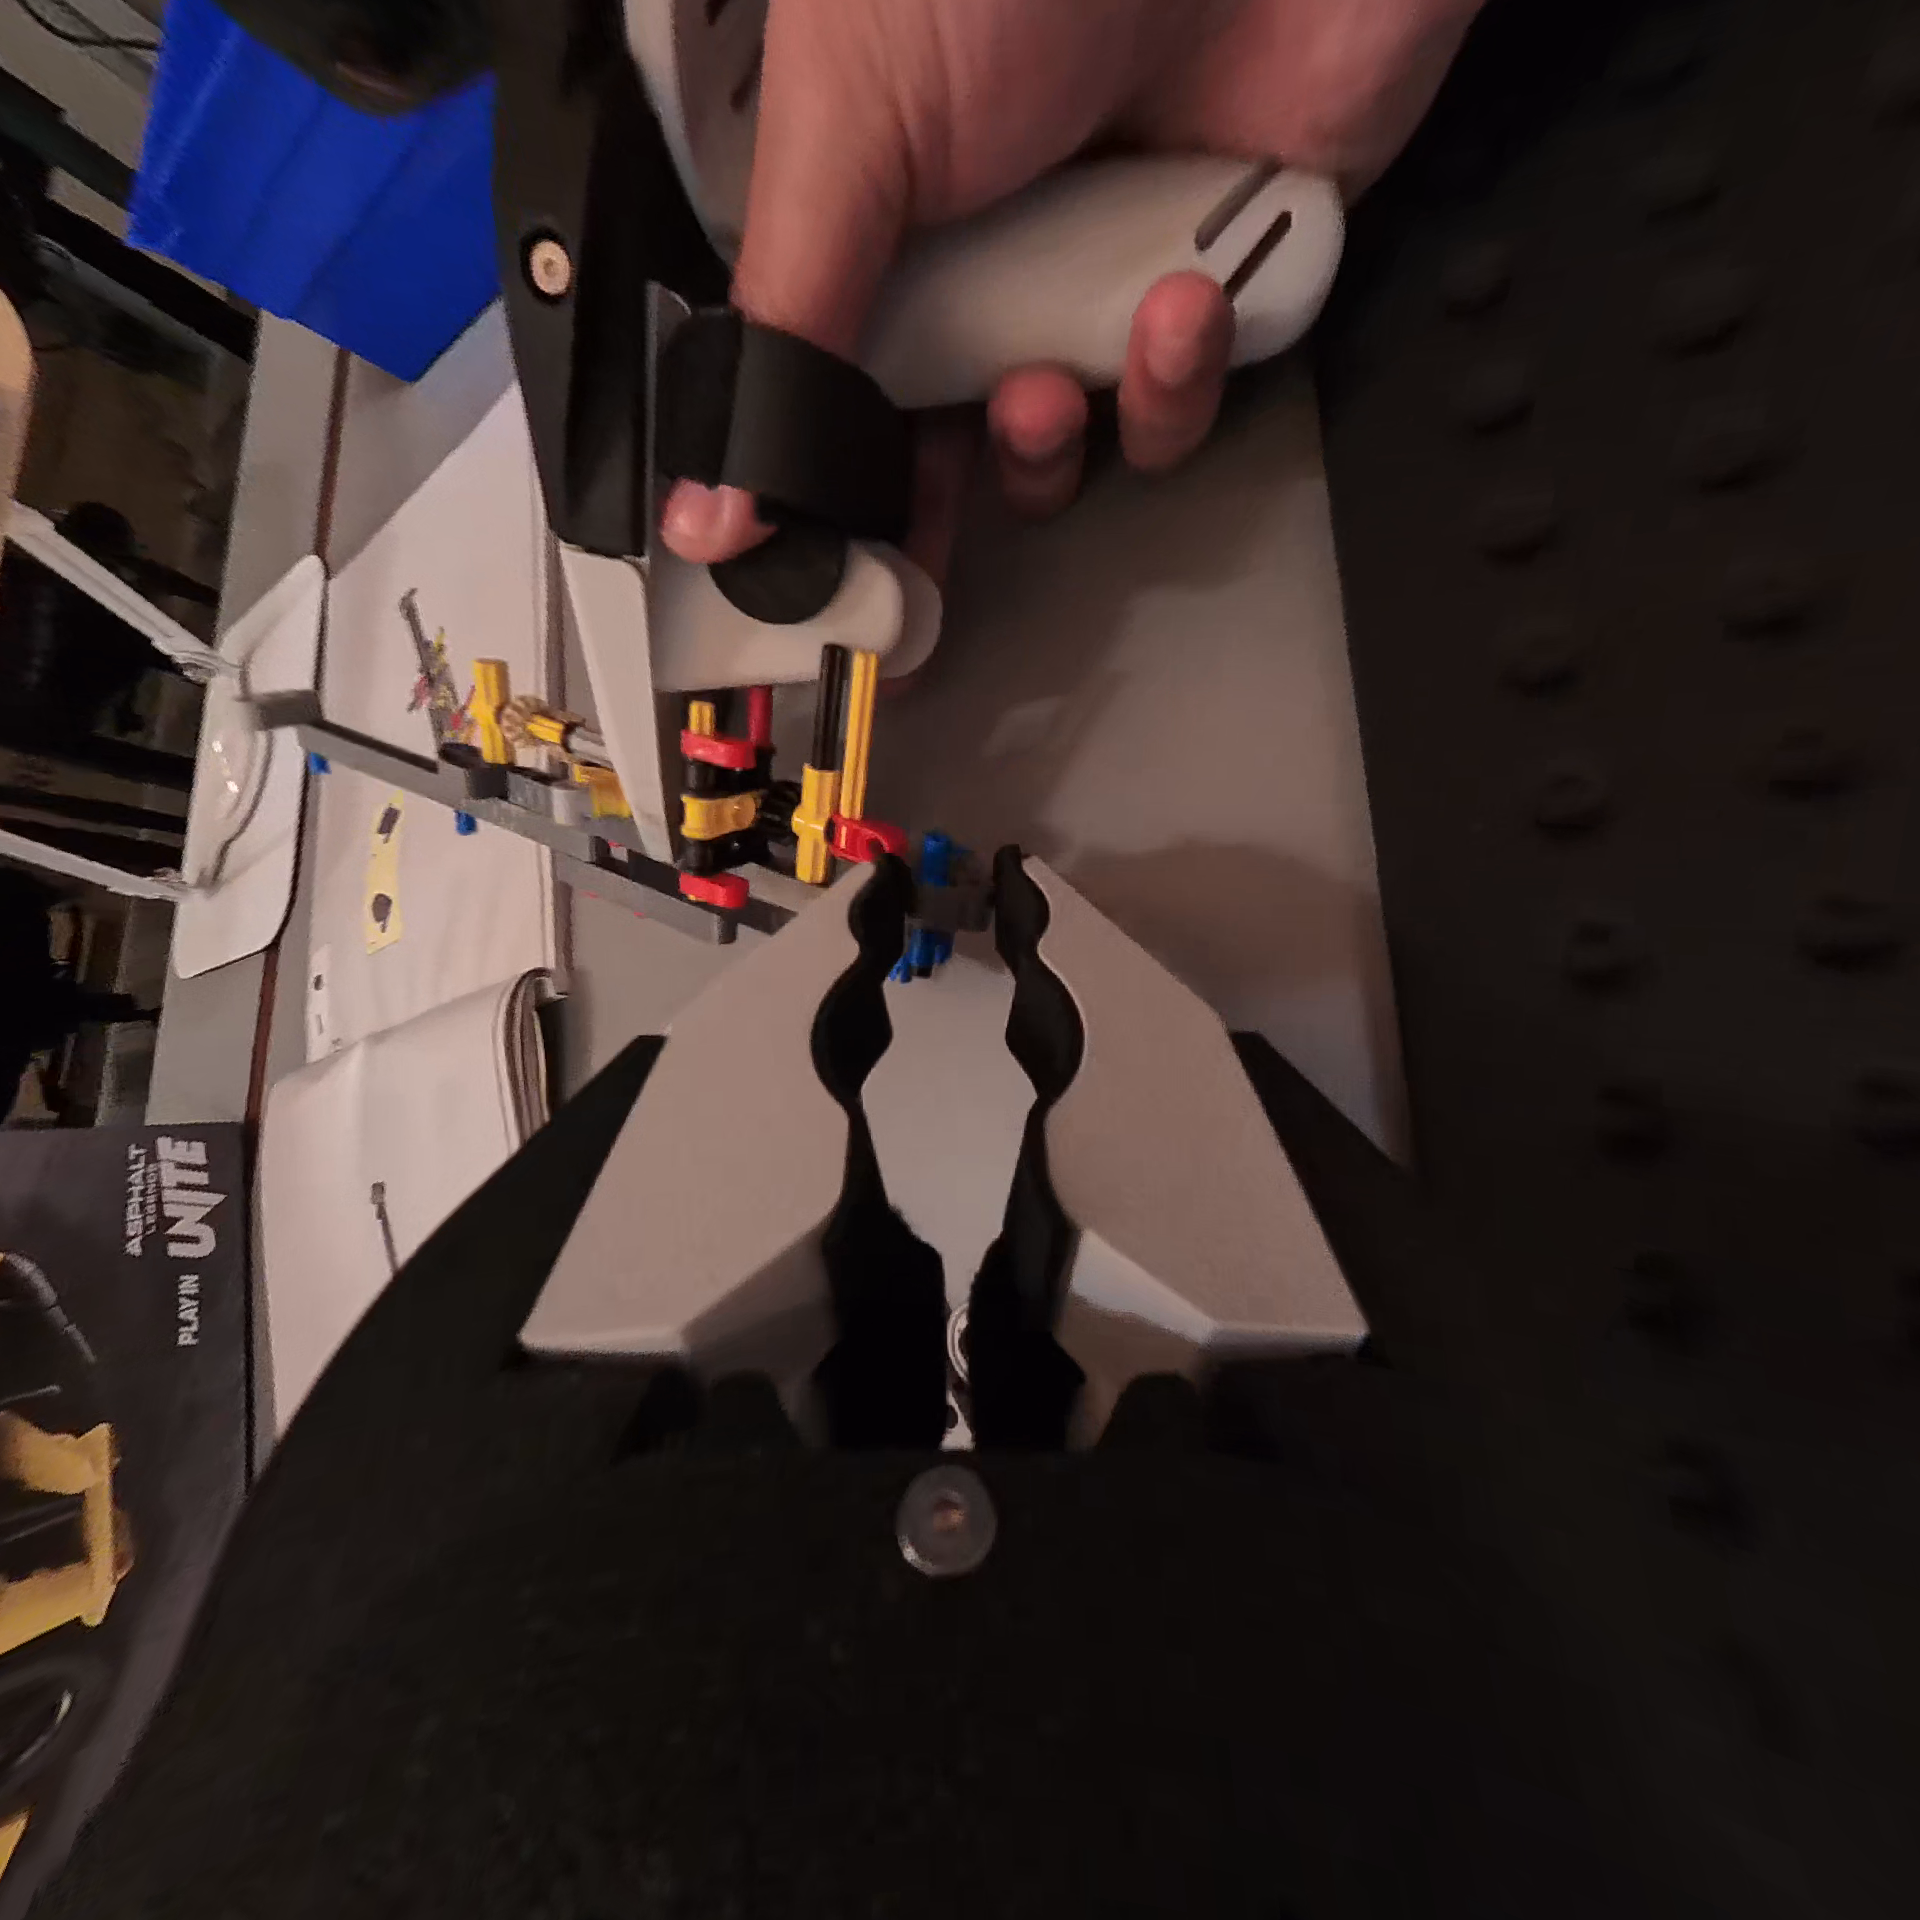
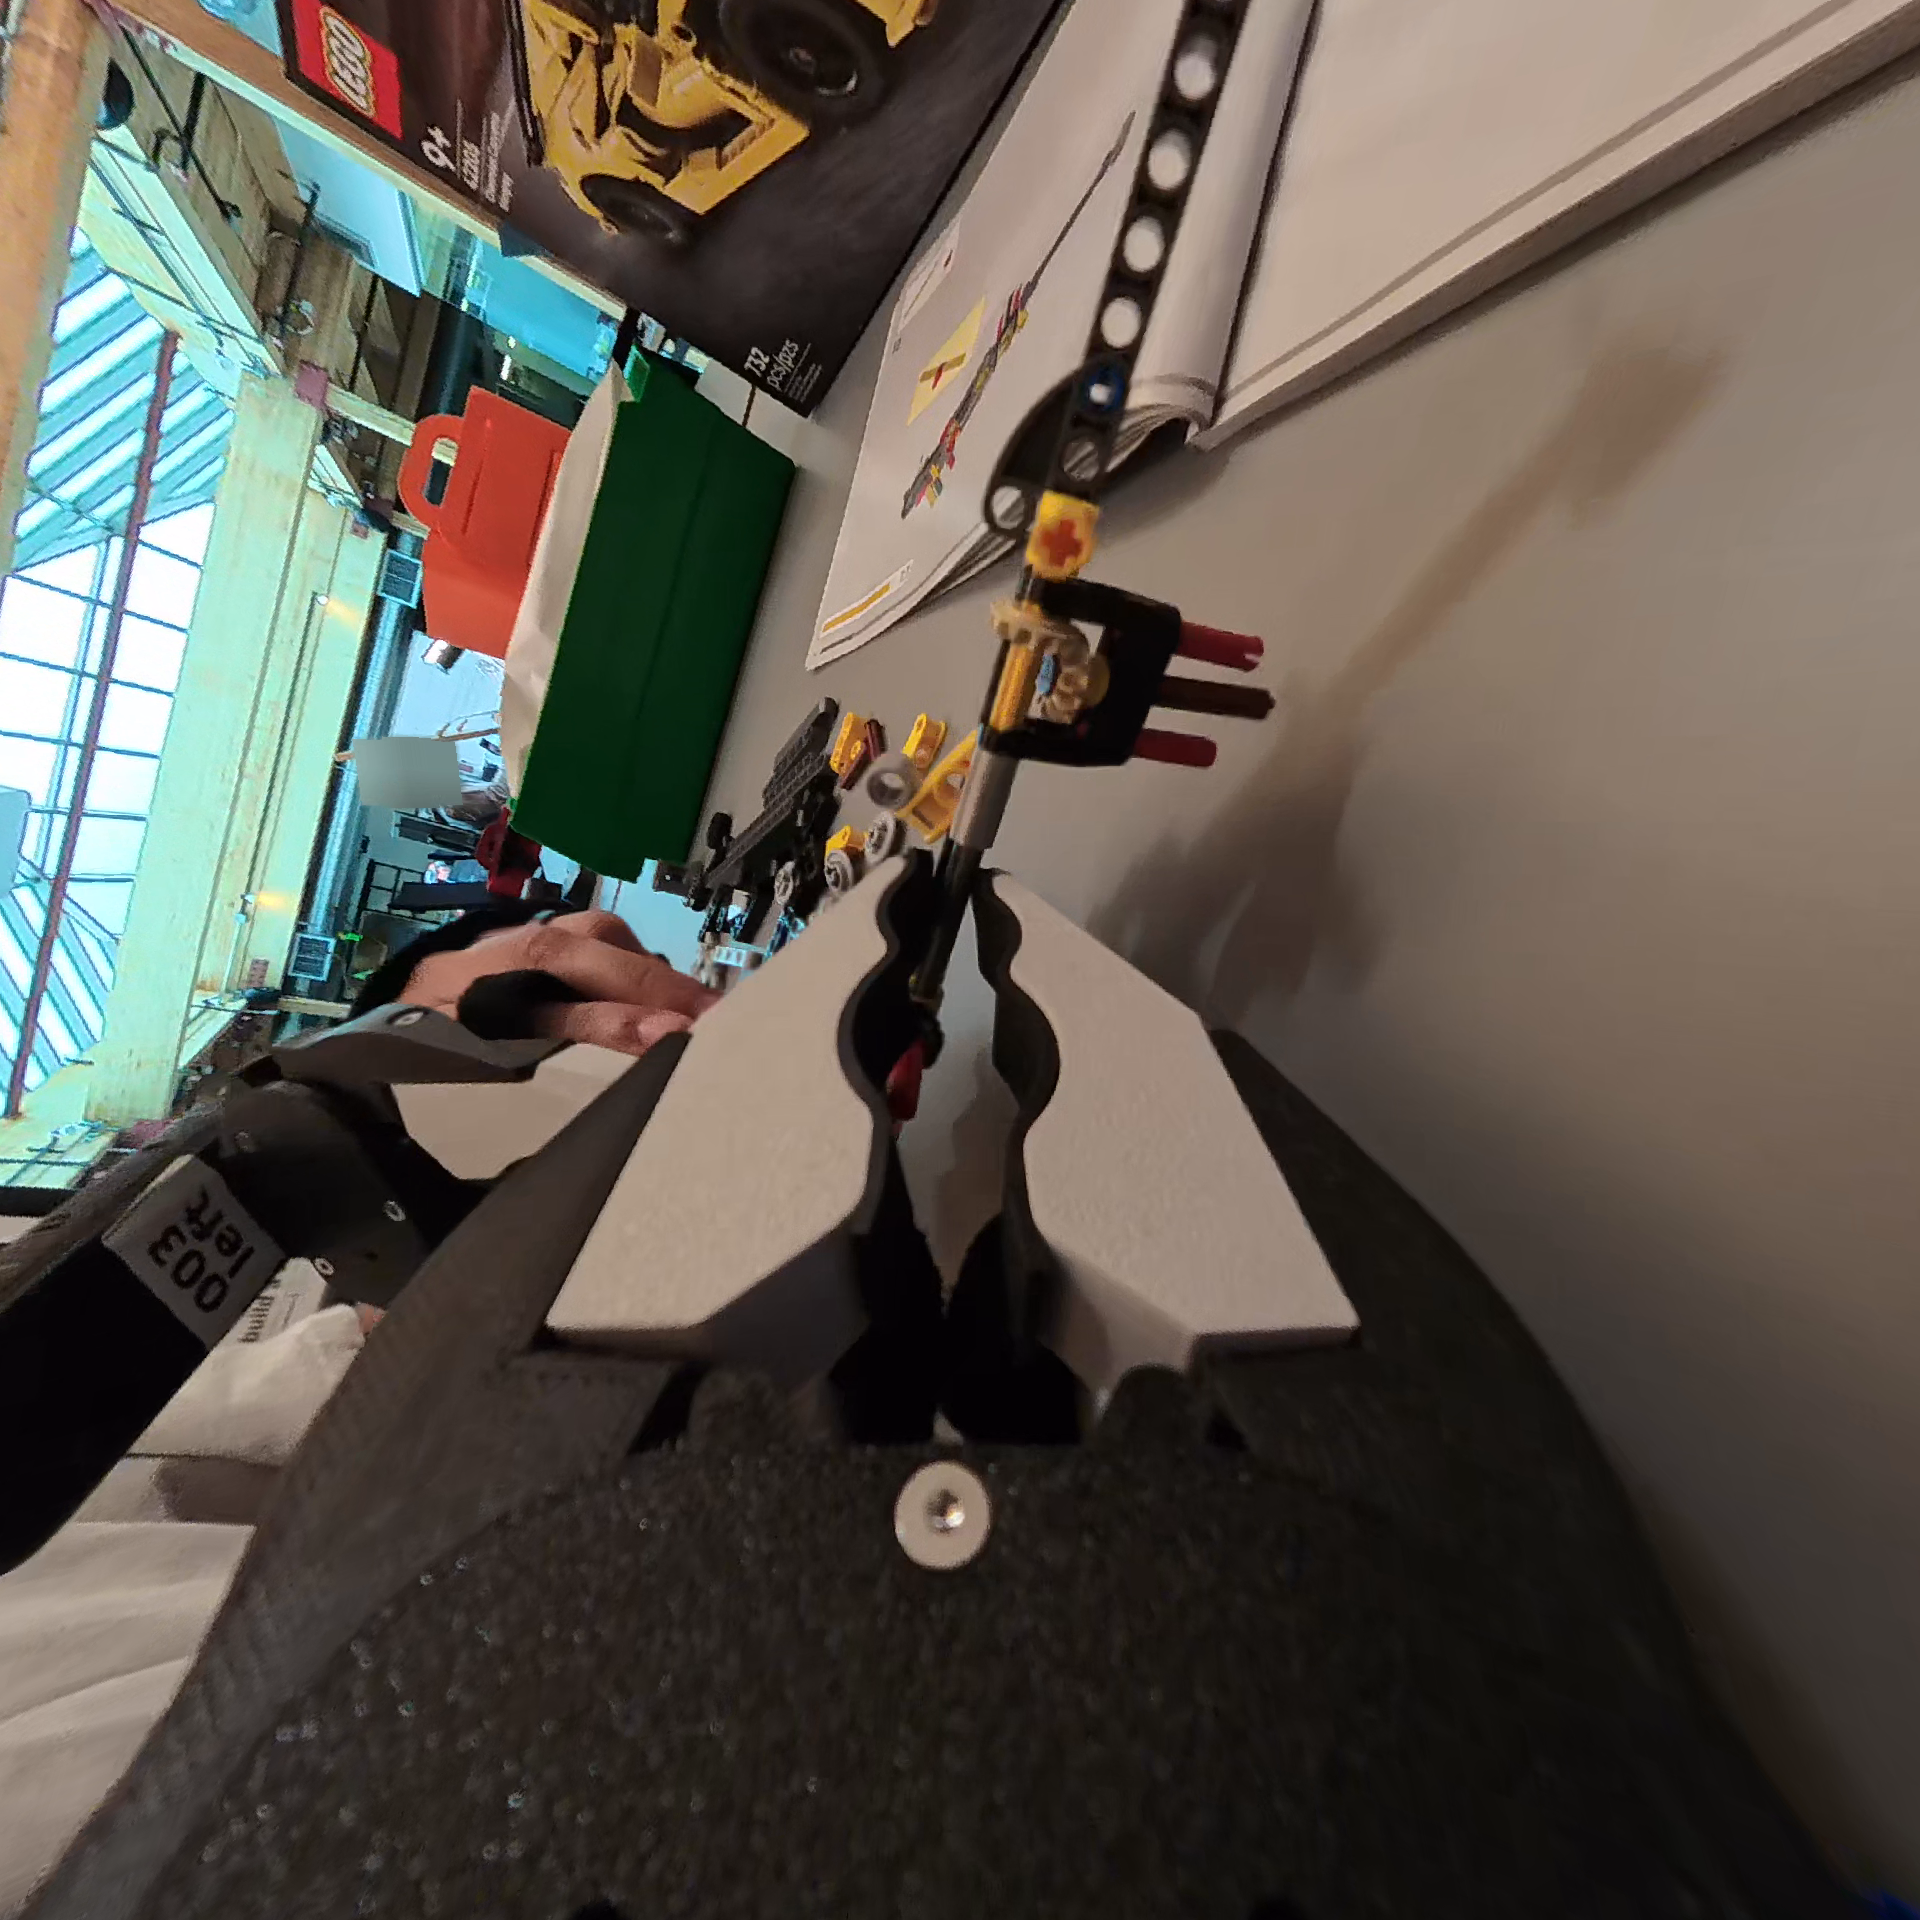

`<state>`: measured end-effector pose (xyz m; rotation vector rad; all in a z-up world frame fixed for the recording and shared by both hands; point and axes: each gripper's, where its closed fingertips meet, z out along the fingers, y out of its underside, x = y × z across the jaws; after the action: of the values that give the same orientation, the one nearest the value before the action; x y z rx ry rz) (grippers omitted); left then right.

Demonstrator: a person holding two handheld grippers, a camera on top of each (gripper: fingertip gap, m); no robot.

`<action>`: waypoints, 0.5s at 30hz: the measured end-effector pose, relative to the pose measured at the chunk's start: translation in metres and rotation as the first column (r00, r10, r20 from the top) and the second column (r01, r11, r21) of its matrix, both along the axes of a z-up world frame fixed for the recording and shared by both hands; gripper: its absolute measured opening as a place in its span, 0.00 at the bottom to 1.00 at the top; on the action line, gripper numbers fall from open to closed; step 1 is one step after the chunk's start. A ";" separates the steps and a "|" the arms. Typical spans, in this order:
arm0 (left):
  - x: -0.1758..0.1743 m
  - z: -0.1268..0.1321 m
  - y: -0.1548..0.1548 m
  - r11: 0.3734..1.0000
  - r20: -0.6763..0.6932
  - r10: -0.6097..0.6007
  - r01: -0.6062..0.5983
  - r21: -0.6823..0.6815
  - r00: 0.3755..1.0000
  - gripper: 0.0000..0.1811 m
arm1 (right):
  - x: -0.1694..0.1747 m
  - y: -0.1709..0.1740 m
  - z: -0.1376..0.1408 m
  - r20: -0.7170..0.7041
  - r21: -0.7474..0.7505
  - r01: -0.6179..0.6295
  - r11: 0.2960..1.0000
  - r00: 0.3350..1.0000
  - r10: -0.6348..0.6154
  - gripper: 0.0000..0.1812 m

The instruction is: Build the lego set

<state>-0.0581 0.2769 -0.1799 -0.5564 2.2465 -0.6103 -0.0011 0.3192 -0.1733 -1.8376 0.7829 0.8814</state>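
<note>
L hand-held gripper (image 1: 940, 862): tips pinch a small grey piece with blue pins (image 1: 938, 896) at the near end of the lego assembly (image 1: 727, 800), a long grey beam carrying yellow, red and black parts, held up above the white worktop (image 1: 1164, 790). R hand-held gripper (image 2: 951, 883): fingers nearly together, clamped on the assembly's thin axle end (image 2: 971, 831); from there the build runs away from the camera through a black frame w/ red pins (image 2: 1122, 675), a yellow block and a black holed beam (image 2: 1164, 166). In the L view a hand (image 1: 997, 177) grips the other gripper's white handle, one finger through a black loop.

On the worktop, per R view: open instruction booklet (image 2: 935, 416), loose yellow, grey and black pieces (image 2: 831, 810), green box (image 2: 655, 623) w/ an orange container behind it, and the set's box (image 2: 644, 104) at top. A hand (image 2: 582, 982) shows at left, prob. holding the L gripper, though mostly hidden.
</note>
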 end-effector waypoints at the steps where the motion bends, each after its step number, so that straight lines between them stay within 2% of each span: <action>1: -0.001 -0.002 0.001 1.000 -0.019 -0.008 0.008 0.004 1.000 0.09 | 0.000 -0.001 -0.001 0.008 -0.011 -0.004 1.000 1.000 0.004 0.04; 9: -0.009 -0.011 0.007 0.990 -0.163 -0.139 0.143 0.014 0.977 0.08 | -0.004 -0.009 -0.013 -0.007 -0.073 -0.054 0.996 0.999 0.053 0.05; 15: -0.008 -0.009 0.009 0.975 -0.183 -0.208 0.219 0.044 0.961 0.08 | 0.004 -0.030 -0.018 0.142 -0.181 -0.127 0.975 0.978 0.154 0.15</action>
<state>-0.0662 0.2863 -0.1891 -0.3497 2.5072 -0.6137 0.0028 0.2891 -0.1912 -2.1070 0.6528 0.7676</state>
